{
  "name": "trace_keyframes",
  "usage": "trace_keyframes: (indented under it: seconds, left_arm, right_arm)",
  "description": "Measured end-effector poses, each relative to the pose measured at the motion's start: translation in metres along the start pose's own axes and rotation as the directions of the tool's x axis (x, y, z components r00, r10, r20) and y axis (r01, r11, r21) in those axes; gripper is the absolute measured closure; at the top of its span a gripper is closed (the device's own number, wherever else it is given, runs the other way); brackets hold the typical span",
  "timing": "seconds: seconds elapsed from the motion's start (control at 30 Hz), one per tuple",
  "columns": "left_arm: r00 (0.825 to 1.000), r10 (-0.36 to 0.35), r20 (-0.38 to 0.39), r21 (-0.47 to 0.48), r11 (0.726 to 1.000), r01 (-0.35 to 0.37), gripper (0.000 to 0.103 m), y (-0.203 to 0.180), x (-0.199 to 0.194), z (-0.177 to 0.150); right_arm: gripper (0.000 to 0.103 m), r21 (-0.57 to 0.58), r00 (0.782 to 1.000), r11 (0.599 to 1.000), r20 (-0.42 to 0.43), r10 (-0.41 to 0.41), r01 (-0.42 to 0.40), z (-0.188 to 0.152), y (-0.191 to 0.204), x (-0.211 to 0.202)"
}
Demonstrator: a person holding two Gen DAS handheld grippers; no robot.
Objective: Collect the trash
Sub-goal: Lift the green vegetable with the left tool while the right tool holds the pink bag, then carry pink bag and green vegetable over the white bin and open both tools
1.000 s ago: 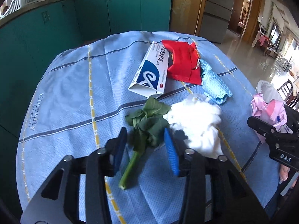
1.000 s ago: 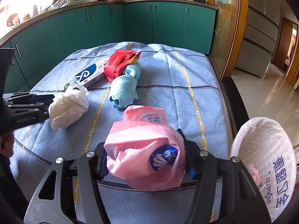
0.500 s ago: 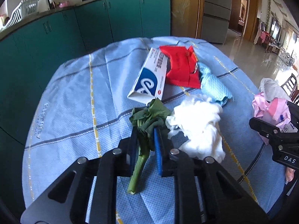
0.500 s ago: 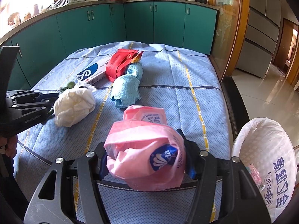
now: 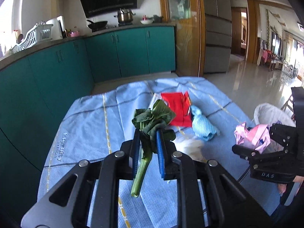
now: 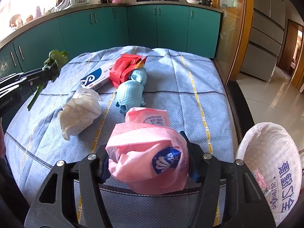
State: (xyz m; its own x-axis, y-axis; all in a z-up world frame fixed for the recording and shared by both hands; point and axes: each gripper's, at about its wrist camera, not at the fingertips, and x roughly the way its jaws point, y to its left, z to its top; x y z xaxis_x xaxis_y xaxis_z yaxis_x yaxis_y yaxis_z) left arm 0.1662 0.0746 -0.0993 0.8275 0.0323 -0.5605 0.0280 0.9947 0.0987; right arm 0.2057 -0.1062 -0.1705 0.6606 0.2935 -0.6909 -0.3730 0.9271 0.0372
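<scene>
My left gripper [image 5: 148, 133] is shut on a limp green leafy vegetable [image 5: 152, 117], held above the blue tablecloth [image 5: 91, 125] with its stalk hanging down. From the right wrist view that vegetable [image 6: 55, 60] hangs at the far left in the left gripper [image 6: 50, 73]. My right gripper [image 6: 148, 148] is shut on a crumpled pink plastic wrapper [image 6: 148, 157]. A white crumpled bag [image 6: 79, 112], a blue cloth [image 6: 131, 91], a red packet [image 6: 125, 68] and a white-and-blue box [image 6: 95, 78] lie on the table.
A white-lined trash bin [image 6: 269, 167] stands off the table's right edge beside my right gripper. Teal cabinets [image 6: 114, 28] run behind the table. A tiled floor [image 6: 275, 95] opens to the right.
My left gripper closed on the green vegetable and lifted it off the cloth, tilting upward. The right gripper stayed still with the pink wrapper.
</scene>
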Motion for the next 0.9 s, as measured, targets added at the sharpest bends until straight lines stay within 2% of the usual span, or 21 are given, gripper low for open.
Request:
trace_keyframes:
  seconds: [0.23, 0.5, 0.73, 0.9]
  left_arm:
    - [0.999, -0.027, 0.022, -0.024, 0.999, 0.027, 0.085, -0.012, -0.008, 0.008]
    - [0.992, -0.118, 0.045, 0.005, 0.993, 0.118, 0.085, -0.062, -0.016, 0.021]
    - [0.979, -0.203, 0.024, 0.059, 0.978, 0.202, 0.085, -0.122, -0.012, 0.022]
    - [0.963, -0.27, -0.013, 0.108, 0.957, 0.27, 0.085, -0.171, -0.005, 0.017]
  right_arm:
    - [0.042, 0.027, 0.998, 0.999, 0.049, -0.03, 0.029, 0.003, -0.014, -0.016]
    - [0.042, 0.114, 0.99, 0.989, 0.097, -0.102, 0.091, -0.001, -0.059, -0.049]
    - [0.042, 0.233, 0.969, 0.955, 0.123, -0.215, 0.183, -0.018, -0.121, -0.088]
    - [0.042, 0.271, 0.938, 0.918, 0.109, -0.33, 0.291, -0.04, -0.159, -0.11]
